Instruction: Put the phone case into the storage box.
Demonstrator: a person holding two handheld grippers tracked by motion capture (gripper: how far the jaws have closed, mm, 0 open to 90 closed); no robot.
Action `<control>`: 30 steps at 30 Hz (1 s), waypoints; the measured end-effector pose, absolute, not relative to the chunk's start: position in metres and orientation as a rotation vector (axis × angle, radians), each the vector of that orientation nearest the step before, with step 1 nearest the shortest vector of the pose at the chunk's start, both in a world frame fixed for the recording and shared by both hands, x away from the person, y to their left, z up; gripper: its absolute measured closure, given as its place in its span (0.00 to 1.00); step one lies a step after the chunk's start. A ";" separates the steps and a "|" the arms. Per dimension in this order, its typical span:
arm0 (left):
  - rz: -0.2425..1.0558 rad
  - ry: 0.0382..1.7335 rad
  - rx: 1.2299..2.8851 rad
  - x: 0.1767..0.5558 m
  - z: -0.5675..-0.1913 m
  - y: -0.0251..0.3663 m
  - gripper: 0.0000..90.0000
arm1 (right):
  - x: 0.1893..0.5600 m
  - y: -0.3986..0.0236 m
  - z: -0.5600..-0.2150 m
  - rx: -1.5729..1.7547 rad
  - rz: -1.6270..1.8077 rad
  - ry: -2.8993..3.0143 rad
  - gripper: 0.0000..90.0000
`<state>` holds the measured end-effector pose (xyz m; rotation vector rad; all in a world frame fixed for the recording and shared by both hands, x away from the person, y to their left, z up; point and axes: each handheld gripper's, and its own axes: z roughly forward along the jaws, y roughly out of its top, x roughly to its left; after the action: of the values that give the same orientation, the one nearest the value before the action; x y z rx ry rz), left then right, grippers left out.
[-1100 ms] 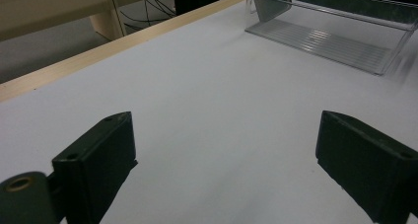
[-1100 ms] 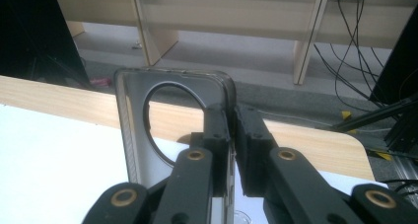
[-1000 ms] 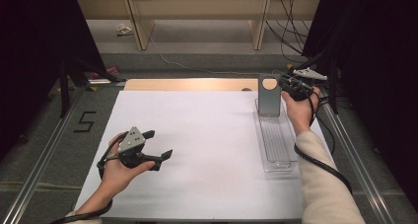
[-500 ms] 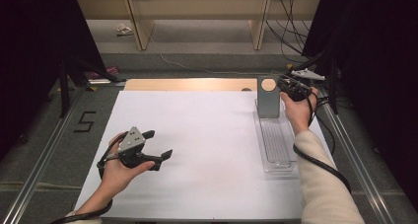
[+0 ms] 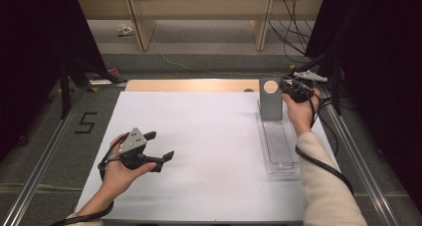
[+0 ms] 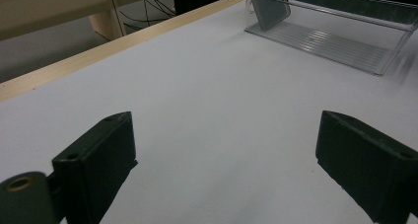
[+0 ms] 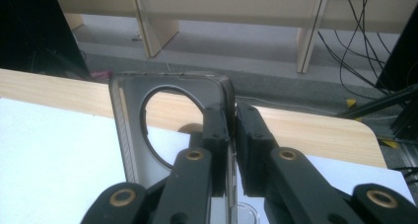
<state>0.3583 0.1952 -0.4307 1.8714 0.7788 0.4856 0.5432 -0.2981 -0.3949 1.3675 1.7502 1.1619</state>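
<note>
A grey phone case (image 5: 271, 106) with a round hole near its top stands upright at the far end of a clear ribbed tray (image 5: 278, 149). My right gripper (image 5: 288, 90) is shut on the case's right edge; in the right gripper view the two jaws (image 7: 231, 130) pinch the rim of the case (image 7: 129, 130). My left gripper (image 5: 160, 145) rests low over the white sheet at the near left, open, with nothing between its jaws (image 6: 226, 160). The left gripper view has the case (image 6: 268, 9) and tray (image 6: 320, 39) far off at the upper right.
A white sheet (image 5: 209, 146) covers most of the wooden table (image 5: 189, 85). Metal rails (image 5: 358, 161) run along both sides. Wooden shelf legs (image 5: 142, 24) and loose cables (image 5: 298, 22) lie beyond the far edge. A "5" mark (image 5: 85, 122) sits left of the sheet.
</note>
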 end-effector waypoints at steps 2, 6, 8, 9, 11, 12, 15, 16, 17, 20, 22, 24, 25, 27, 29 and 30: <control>0.486 0.779 1.872 0.358 -0.431 0.195 0.09 | 0.543 -0.299 -0.395 1.374 1.162 1.748 0.94; 0.486 0.780 1.870 0.358 -0.431 0.195 0.09 | 0.544 -0.300 -0.396 1.388 1.177 1.739 0.94; 0.485 0.780 1.871 0.358 -0.431 0.195 0.09 | 0.544 -0.300 -0.396 1.389 1.179 1.740 0.94; 0.485 0.780 1.872 0.358 -0.431 0.195 0.09 | 0.544 -0.300 -0.397 1.395 1.187 1.735 0.94; 0.485 0.779 1.871 0.358 -0.431 0.195 0.09 | 0.544 -0.300 -0.397 1.397 1.187 1.738 0.94; 0.486 0.778 1.870 0.358 -0.430 0.195 0.09 | 0.544 -0.300 -0.398 1.399 1.186 1.739 0.94; 0.486 0.779 1.871 0.358 -0.431 0.195 0.09 | 0.545 -0.301 -0.399 1.410 1.185 1.732 0.93; 0.486 0.779 1.871 0.358 -0.431 0.195 0.09 | 0.545 -0.301 -0.399 1.410 1.185 1.732 0.93; 0.487 0.779 1.870 0.358 -0.431 0.195 0.09 | 0.546 -0.301 -0.399 1.411 1.184 1.731 0.93; 0.485 0.778 1.871 0.358 -0.431 0.195 0.09 | 0.546 -0.301 -0.400 1.409 1.178 1.730 0.92; 0.485 0.778 1.871 0.358 -0.430 0.195 0.09 | 0.547 -0.301 -0.402 1.420 1.170 1.729 0.90; 0.486 0.778 1.871 0.358 -0.431 0.195 0.09 | 0.547 -0.301 -0.403 1.424 1.163 1.727 0.89; 0.486 0.778 1.871 0.358 -0.431 0.195 0.09 | 0.547 -0.301 -0.404 1.427 1.161 1.728 0.89; 0.487 0.780 1.871 0.358 -0.431 0.195 0.09 | 0.547 -0.301 -0.404 1.430 1.161 1.724 0.88; 0.487 0.779 1.870 0.358 -0.430 0.195 0.09 | 0.548 -0.301 -0.406 1.429 1.156 1.726 0.87; 0.486 0.778 1.869 0.358 -0.430 0.195 0.09 | 0.548 -0.300 -0.406 1.431 1.155 1.730 0.86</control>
<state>0.3583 0.1952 -0.4303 1.8695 0.7782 0.4860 0.5478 -0.3000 -0.4063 1.4307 1.7304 1.1552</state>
